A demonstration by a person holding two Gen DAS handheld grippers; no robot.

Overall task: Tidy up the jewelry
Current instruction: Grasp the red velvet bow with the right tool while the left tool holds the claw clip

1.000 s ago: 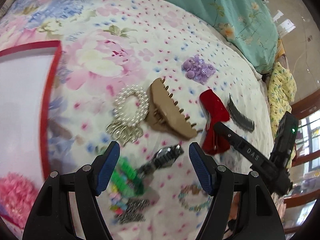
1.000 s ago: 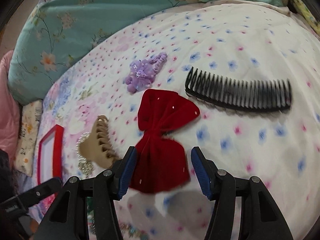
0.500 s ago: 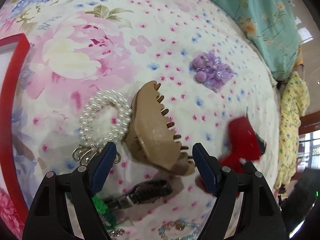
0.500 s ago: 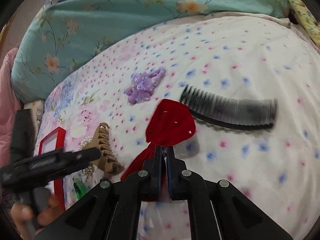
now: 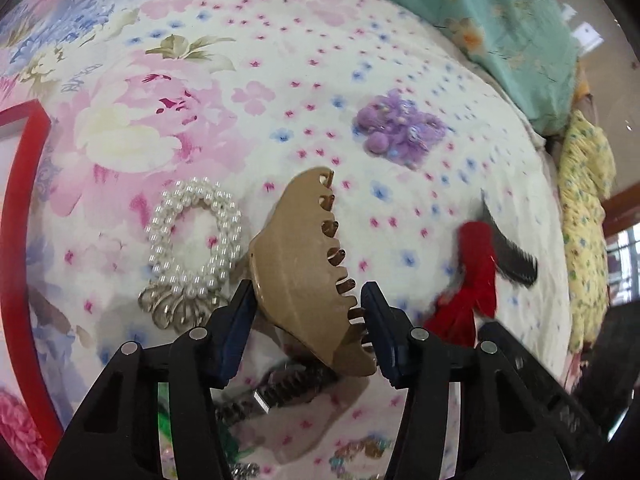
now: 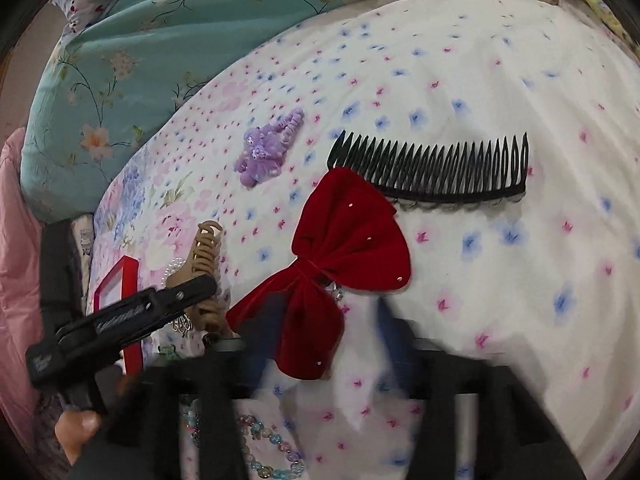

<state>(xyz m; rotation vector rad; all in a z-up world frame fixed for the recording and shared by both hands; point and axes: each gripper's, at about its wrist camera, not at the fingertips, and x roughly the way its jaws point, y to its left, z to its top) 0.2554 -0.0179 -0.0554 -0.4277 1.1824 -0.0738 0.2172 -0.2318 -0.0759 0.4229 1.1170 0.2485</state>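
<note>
- The bed is covered with a white sheet (image 5: 280,92) that has big pink flowers and small pink and blue dots; a teal flowered blanket (image 6: 168,40) lies along the far side, and a yellow cloth (image 5: 584,216) hangs at the right edge.
- On the far left sits a red frame (image 5: 20,216); next to it lies a pearl ring (image 5: 196,236), and just beside that the tan hair claw (image 5: 308,272).
- The left gripper (image 5: 306,316) comes in low from the near side; its two blue pads sit close on each side of the tan hair claw, about touching it.
- Farther back is a purple fuzzy clip (image 5: 400,128); to the right a red bow (image 6: 344,260) touches the end of a black comb (image 6: 432,168).
- The right gripper (image 6: 320,344) is blurry; its fingers look spread apart around the bow's near end, not pinching it.
</note>
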